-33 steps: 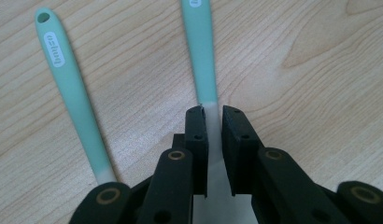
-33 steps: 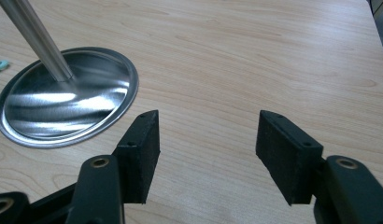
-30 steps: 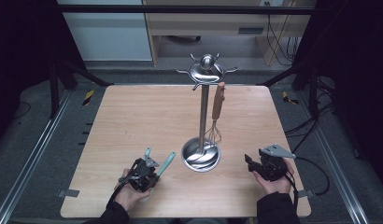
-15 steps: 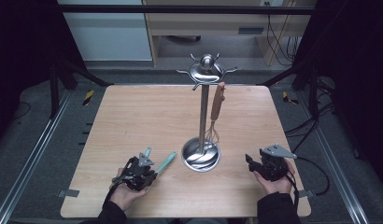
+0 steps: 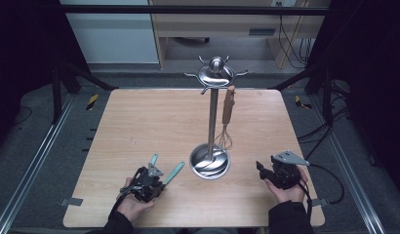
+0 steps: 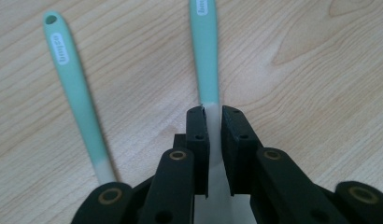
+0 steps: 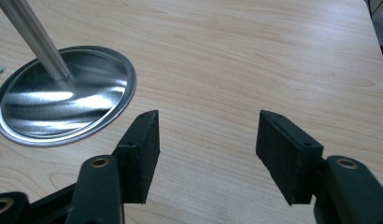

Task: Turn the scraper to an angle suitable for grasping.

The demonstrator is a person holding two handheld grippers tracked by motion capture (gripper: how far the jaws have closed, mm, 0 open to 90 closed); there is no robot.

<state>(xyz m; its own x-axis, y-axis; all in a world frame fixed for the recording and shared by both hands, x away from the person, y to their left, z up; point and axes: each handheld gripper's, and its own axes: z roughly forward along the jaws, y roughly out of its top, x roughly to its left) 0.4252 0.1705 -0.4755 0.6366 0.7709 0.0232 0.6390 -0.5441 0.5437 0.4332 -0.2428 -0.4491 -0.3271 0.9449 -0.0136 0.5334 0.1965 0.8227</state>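
Step in hand: the left gripper [image 6: 215, 119] is clenched on the pale neck of a mint-green utensil [image 6: 204, 51], low at the lower left of the tabletop [image 5: 139, 122] in the high view.
Next move, by my reading: lift it and carry its holed end up to a hook on the steel stand [image 5: 213, 117].
Utensil look: slim, matt mint handle with a white label; a second mint utensil [image 6: 73, 84] lies beside it.
Right gripper [image 7: 206, 154]: released, nothing between its jaws, near the stand's base.
Already hung: a wooden-handled whisk [image 5: 227, 119].
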